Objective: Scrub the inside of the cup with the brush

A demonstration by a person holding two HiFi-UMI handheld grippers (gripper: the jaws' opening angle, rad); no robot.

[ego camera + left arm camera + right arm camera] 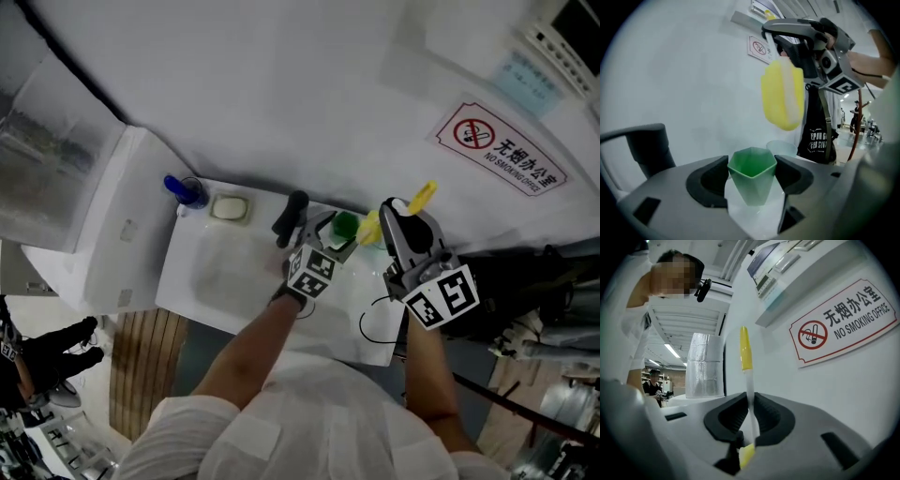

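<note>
A green faceted cup sits upright between the jaws of my left gripper, with both pads against its sides. In the head view the cup is above the white table's far edge. My right gripper is shut on the thin white stem of a brush with a yellow end. The brush's yellow sponge head hangs above and slightly right of the cup's open mouth, apart from it. In the head view the sponge head is just right of the cup.
On the white table stand a blue-capped bottle, a small pale dish and a black handle. A black cable loops near the front. A pale cup stands behind the green one. The wall with a no-smoking sign is close.
</note>
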